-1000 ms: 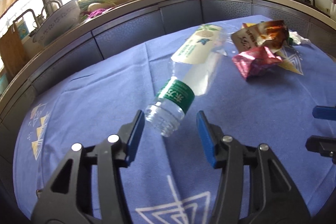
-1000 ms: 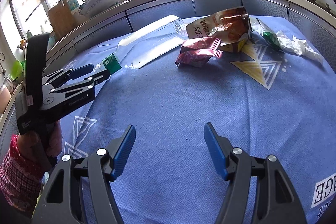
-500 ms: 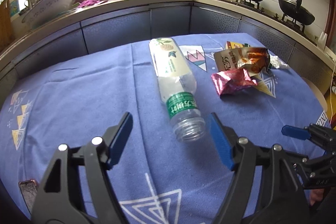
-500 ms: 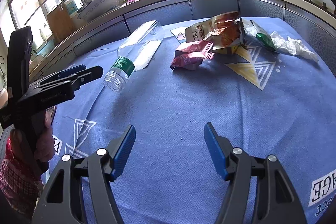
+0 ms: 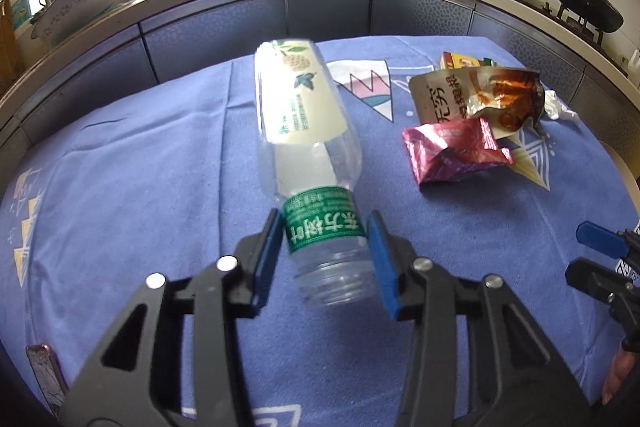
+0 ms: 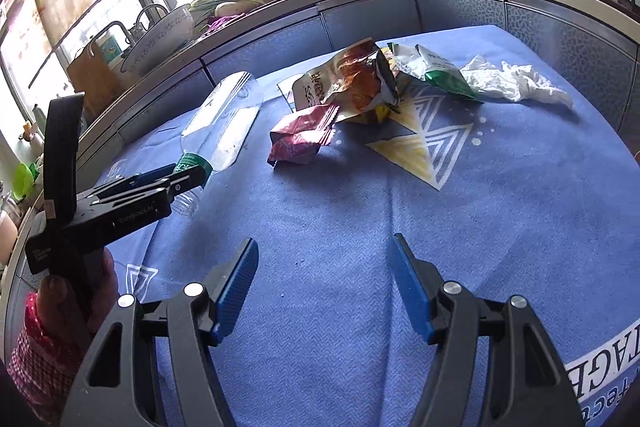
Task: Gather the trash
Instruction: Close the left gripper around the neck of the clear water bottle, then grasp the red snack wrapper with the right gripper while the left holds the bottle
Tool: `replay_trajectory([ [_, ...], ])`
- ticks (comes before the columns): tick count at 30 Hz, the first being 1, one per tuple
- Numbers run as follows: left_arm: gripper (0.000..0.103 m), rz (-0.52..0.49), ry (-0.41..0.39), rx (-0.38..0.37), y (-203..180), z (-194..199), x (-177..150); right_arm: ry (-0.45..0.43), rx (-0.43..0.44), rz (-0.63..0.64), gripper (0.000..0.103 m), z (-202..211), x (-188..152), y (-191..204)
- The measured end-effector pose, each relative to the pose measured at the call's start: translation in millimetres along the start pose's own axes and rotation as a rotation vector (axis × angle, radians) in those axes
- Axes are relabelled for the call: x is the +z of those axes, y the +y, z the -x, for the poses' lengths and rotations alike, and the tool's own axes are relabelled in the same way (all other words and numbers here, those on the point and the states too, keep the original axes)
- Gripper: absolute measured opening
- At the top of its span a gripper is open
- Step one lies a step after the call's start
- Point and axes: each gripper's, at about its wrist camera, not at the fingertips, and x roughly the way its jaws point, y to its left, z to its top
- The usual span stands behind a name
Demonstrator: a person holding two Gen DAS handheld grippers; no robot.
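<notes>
On the blue tablecloth (image 5: pixel 120 187), an uncapped clear plastic bottle (image 5: pixel 308 163) lies on its side, mouth toward the left gripper (image 5: pixel 326 251). Left jaws stand either side of the neck at the green label band (image 5: pixel 324 227); blue pads (image 5: pixel 269 259) close against it or touching, but no squeeze or dent visible, and the bottle looks to be resting on the cloth. Cannot tell whether the grip is made. Right gripper (image 6: pixel 326 287) hovers over bare cloth nearer the table edge, jaws wide apart, holding nothing. Other litter well beyond the bottle: pink foil wrapper (image 6: pixel 302 137), brown-orange snack bag (image 6: pixel 346 79) partly overlapping it, green-white packet (image 6: pixel 440 73), crumpled white plastic (image 6: pixel 516 81). Kitchen counter behind with sink bowl, oil bottles, woks. No bin or bag in either view. Judgement: first pickup in hand, bottle being seized, nothing collected yet. Next move calls for closing firmly on the neck threads, since a thin empty bottle may swing or slip, then lifting level and carrying it off. Free right claw is well placed to go for the pink wrapper.
</notes>
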Motion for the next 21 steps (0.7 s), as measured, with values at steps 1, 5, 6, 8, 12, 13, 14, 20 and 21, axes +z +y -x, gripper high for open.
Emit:
replay_trajectory([
  [1,0.041,0.008,0.000,-0.003,1.7,0.5,-1.3,0.004,0.016,-0.014,0.067,-1.8,5.0,-2.2],
  [5,0.039,0.042,-0.006,-0.003,12.5,11.3,-10.6,0.010,0.076,-0.079,0.061,-14.6,32.3,-10.9],
  [6,0.039,0.051,-0.010,-0.004,15.6,16.3,-14.2,0.020,0.102,-0.107,0.058,-19.9,39.3,-13.5],
  [8,0.039,0.071,-0.014,-0.004,22.0,27.1,-23.2,0.043,0.147,-0.156,0.054,-32.2,50.9,-17.1],
  [12,0.038,0.117,-0.013,-0.003,33.7,47.8,-47.6,0.095,0.195,-0.254,0.050,-60.5,64.6,-27.7],
  [13,0.038,0.129,-0.012,-0.002,35.8,52.7,-53.5,0.108,0.208,-0.280,0.049,-66.0,66.3,-30.5],
  [14,0.038,0.141,-0.012,-0.001,37.6,57.7,-59.8,0.119,0.218,-0.298,0.046,-71.0,66.9,-32.1],
  [20,0.038,0.178,0.002,-0.006,41.6,77.0,-87.8,0.158,0.285,-0.313,0.009,-80.7,64.5,-29.1],
  [21,0.038,0.174,0.002,0.001,40.7,78.6,-89.3,0.155,0.292,-0.299,0.008,-77.0,62.2,-26.1],
])
